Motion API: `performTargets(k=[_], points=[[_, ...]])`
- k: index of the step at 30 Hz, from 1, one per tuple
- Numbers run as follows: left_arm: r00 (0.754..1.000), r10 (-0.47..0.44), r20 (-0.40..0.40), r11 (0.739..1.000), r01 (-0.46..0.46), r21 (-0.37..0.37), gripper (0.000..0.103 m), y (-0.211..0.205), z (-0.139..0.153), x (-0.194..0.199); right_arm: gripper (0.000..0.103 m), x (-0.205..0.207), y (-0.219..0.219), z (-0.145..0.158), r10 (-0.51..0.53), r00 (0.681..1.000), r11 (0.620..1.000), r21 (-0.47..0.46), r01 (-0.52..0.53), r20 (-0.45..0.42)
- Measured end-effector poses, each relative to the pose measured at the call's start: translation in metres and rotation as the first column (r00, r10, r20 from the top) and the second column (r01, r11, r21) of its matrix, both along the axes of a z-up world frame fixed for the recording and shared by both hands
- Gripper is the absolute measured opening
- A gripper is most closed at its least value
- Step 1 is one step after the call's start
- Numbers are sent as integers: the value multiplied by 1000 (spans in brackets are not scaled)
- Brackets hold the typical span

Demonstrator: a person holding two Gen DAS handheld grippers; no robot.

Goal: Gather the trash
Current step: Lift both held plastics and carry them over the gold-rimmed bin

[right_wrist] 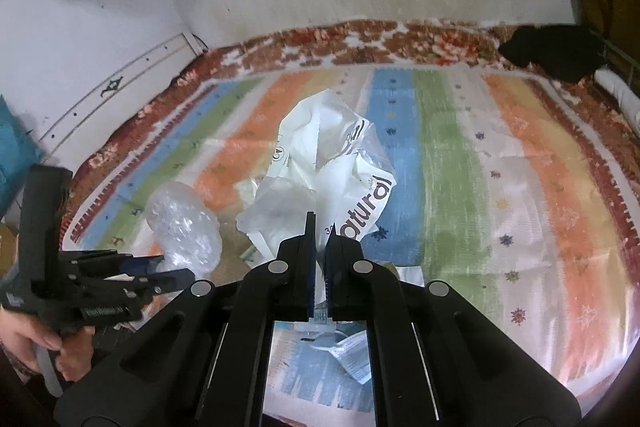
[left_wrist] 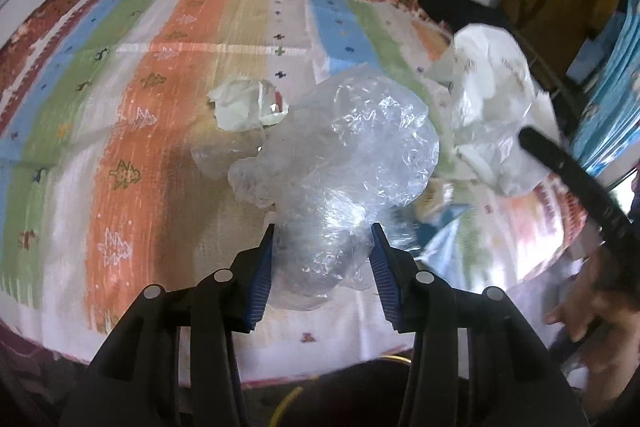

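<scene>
Left wrist view shows my left hand-held gripper (left_wrist: pixel 322 243) pinching a crumpled clear plastic bag (left_wrist: pixel 344 155) between its blue pads, held off the striped bedspread (left_wrist: pixel 132 131). On the right wrist camera my right hand-held gripper (right_wrist: pixel 320 233) is pressed nearly together on the edge of a white printed carrier bag (right_wrist: pixel 340 163), which I take to be the collecting sack; it hangs just beside the clear bag, not touching it as far as I can tell. So I judge the task partly done: one piece is in hand but not yet dropped in. A crumpled white wrapper (left_wrist: pixel 244 103) lies on the bed beyond the clear bag, and loose paper scraps (right_wrist: pixel 352 355) sit near the bed's front edge under my right gripper. Those are left to gather, and whether anything is already inside the white bag I cannot see.
</scene>
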State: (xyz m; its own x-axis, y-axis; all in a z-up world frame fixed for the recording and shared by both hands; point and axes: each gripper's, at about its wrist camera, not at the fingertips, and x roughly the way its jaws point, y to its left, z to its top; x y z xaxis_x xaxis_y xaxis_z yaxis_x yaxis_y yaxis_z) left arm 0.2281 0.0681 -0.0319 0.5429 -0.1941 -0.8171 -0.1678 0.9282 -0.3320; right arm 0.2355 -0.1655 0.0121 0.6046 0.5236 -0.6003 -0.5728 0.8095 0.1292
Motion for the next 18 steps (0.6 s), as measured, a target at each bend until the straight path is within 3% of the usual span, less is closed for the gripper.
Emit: performTargets(k=[6, 9, 18], points=[[998, -6, 56, 1000, 7, -21, 44, -2, 27, -27, 3, -27, -11, 4, -6, 999, 999, -53, 8, 37], [996, -19, 85, 1000, 19, 3, 44, -6, 36, -41, 3, -39, -16, 7, -10, 999, 998, -62, 12, 45], [995, -16, 96, 1000, 16, 0, 43, -11, 45, -79, 3, -87, -22, 17, 7, 1000, 999, -40, -6, 28]])
